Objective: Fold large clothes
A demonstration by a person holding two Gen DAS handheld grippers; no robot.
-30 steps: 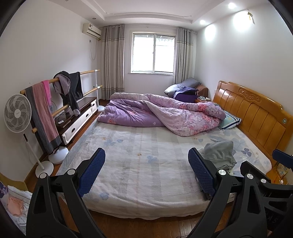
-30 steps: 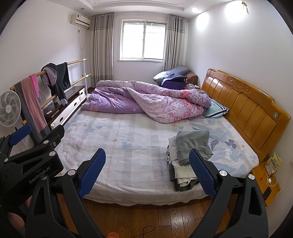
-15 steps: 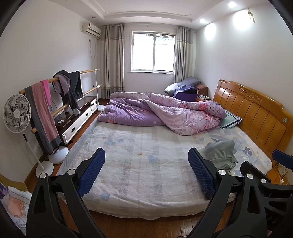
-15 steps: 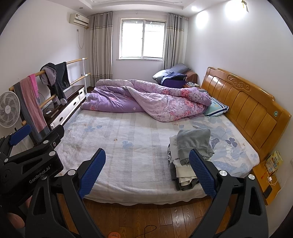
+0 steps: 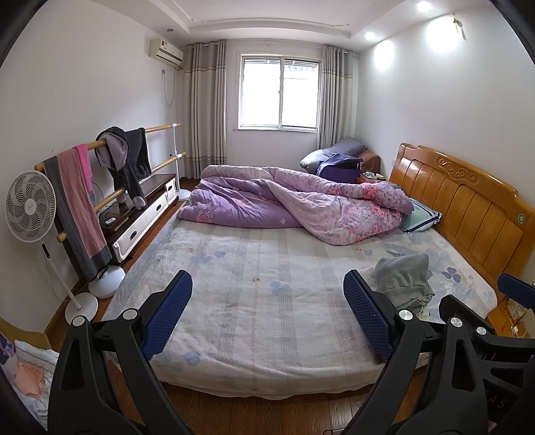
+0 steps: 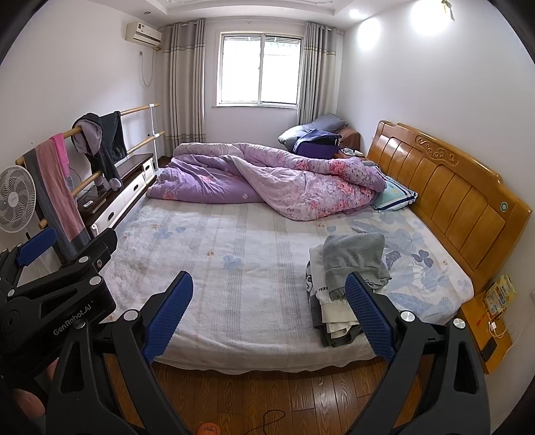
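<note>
Both views bright, evenly lit. Daylight comes thru the window (image 5: 280,92), panes nearly blown out; recessed ceiling lights (image 5: 423,5) throw glare patches on the right wall (image 5: 434,83). Shadows soft, faint under the quilt (image 5: 294,207). Focus sharp mid-frame, no motion blur. Strong fisheye: walls & headboard (image 6: 451,187) bow outward, black vignette at corners, slight softness twd edges.
</note>
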